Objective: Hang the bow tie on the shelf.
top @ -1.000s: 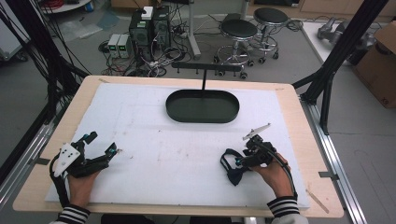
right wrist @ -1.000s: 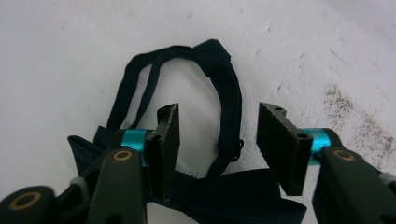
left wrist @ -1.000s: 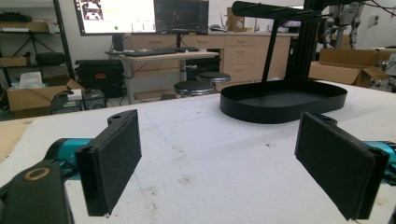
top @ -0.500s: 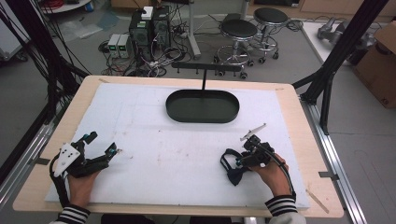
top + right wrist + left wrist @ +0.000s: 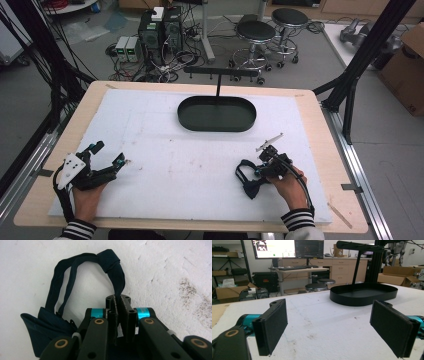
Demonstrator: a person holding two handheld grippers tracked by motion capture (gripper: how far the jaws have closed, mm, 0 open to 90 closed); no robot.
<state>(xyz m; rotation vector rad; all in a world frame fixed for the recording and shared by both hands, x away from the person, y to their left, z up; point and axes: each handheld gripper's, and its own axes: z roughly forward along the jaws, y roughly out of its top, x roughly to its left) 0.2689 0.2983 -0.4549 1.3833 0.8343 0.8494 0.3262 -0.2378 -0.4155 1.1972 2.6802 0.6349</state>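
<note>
between the right gripper's pressed-together pads sits a fold of a dark navy bow tie; the jaws have just been closing and now pinch the fabric near its knot. soft, light cloth with a thin limp strap, it will likely droop and swing when lifted, so the bunched knot looks like the firmest place to hold. in the high view it lies on the white table cover at about five o'clock from the black oval tray, its long axis running roughly from twelve to six. well apart at eight o'clock, the left gripper rests spread wide, holding nothing.
</note>
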